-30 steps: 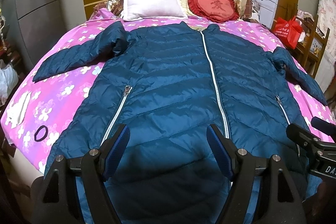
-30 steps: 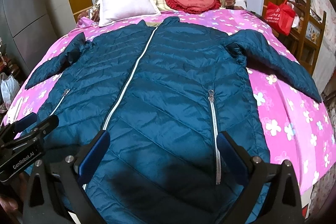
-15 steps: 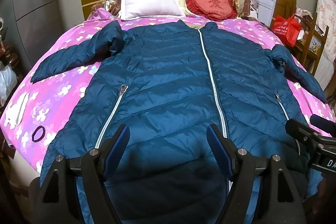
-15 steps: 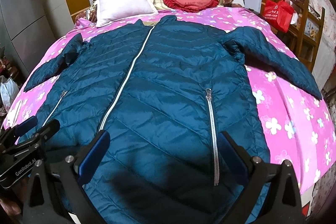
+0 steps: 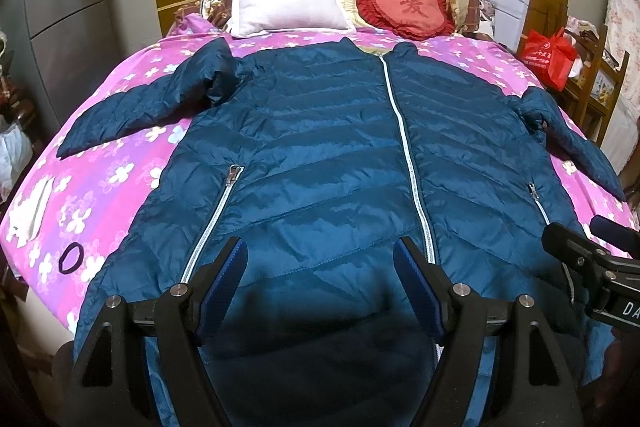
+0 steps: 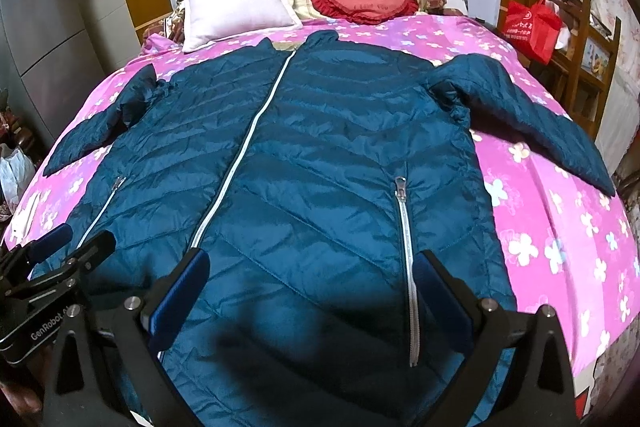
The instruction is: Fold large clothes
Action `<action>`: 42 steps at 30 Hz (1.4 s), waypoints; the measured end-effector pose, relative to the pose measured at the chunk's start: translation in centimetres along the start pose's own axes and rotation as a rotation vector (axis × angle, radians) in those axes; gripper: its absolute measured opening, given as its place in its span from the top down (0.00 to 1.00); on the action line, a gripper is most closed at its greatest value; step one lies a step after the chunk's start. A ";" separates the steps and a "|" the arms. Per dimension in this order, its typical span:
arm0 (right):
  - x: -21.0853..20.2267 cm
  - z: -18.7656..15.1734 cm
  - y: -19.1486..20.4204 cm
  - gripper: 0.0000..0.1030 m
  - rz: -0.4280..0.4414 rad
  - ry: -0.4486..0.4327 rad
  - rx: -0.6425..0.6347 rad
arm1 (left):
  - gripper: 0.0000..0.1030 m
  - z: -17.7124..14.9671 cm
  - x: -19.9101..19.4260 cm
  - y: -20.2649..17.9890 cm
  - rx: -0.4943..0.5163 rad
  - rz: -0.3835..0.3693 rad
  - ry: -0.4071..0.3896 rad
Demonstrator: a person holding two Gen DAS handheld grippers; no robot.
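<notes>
A dark teal quilted jacket (image 5: 320, 155) lies flat and face up on a bed covered by a pink flowered sheet (image 5: 100, 187). Its white front zipper (image 5: 408, 155) is closed and runs from the collar, at the far end near the pillows, down toward the hem at the near edge. Both sleeves spread outward from the jacket's shoulders onto the sheet, one to each side. A white zip pocket sits on each side of the front zipper. Beyond the jacket's collar rest a white pillow (image 5: 286, 1) and a red heart-shaped cushion (image 5: 406, 7) beside it. A small dark hair tie (image 5: 71, 258) lies on the sheet left of the jacket's hem. The left gripper (image 5: 320, 275) hovers above the lower part of the jacket, just left of the front zipper, its blue-padded fingers spread apart with nothing between them. The right gripper (image 6: 310, 291) hovers over the jacket's lower right half, near the right pocket zipper (image 6: 406, 251), its fingers likewise spread wide and empty.
</notes>
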State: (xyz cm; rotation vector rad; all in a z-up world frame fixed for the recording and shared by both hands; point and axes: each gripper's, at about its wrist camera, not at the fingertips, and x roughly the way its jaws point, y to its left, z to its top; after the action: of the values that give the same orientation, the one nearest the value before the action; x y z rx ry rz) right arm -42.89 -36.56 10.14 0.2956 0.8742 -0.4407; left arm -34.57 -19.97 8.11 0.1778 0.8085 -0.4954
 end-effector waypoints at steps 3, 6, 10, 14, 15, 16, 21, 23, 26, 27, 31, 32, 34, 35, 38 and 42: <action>0.2 0.3 0.2 0.00 0.007 0.000 0.001 | 0.62 0.3 0.3 0.1 -0.007 0.006 0.000; 0.4 0.5 0.3 0.00 0.014 0.000 0.001 | 0.62 0.5 0.4 0.3 -0.014 0.007 0.001; 0.6 0.7 0.3 0.00 0.035 -0.001 0.014 | 0.62 0.7 0.5 0.5 -0.014 0.008 0.004; 1.0 0.8 0.4 0.00 0.038 0.007 0.019 | 0.62 0.9 0.7 0.7 -0.014 0.013 0.006; 1.1 0.9 0.4 0.00 0.036 0.007 0.017 | 0.62 1.0 0.8 0.7 -0.015 0.013 0.006; 1.2 0.9 0.4 0.00 0.031 0.007 0.012 | 0.62 1.2 0.9 0.8 -0.017 0.014 0.006; 1.7 1.3 0.7 0.00 0.024 0.006 -0.005 | 0.62 1.8 1.2 1.1 -0.018 0.028 0.000; 1.7 1.9 1.0 0.00 0.034 0.004 -0.002 | 0.62 2.2 1.4 1.2 -0.018 0.032 -0.001; 1.7 2.8 1.4 0.00 0.048 -0.004 -0.002 | 0.62 2.8 1.7 1.5 -0.021 0.034 0.002; 1.8 3.1 1.6 0.00 0.050 -0.007 -0.003 | 0.62 3.0 1.8 1.6 -0.025 0.034 0.001; 2.2 4.0 2.1 0.00 0.050 -0.016 -0.017 | 0.62 3.9 2.3 1.9 -0.034 0.041 -0.001; 2.4 4.3 2.2 0.00 0.050 -0.015 -0.019 | 0.62 4.0 2.5 2.1 -0.035 0.041 0.000; 2.8 4.6 2.3 0.00 0.049 -0.013 -0.022 | 0.62 4.3 2.9 2.2 -0.037 0.043 0.002; 3.1 4.9 2.3 0.00 0.051 -0.011 -0.022 | 0.62 4.5 3.1 2.2 -0.037 0.046 0.003; 3.7 5.4 2.5 0.00 0.049 -0.011 -0.028 | 0.62 5.1 3.7 2.5 -0.043 0.054 0.004; 4.7 6.2 2.7 0.00 0.044 -0.012 -0.031 | 0.62 6.1 4.6 3.0 -0.060 0.058 0.006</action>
State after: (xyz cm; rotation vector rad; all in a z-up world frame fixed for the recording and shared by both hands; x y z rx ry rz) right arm -34.71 -37.98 10.41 0.2829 0.8604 -0.3880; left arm -26.44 -21.00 8.86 0.1464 0.8205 -0.4154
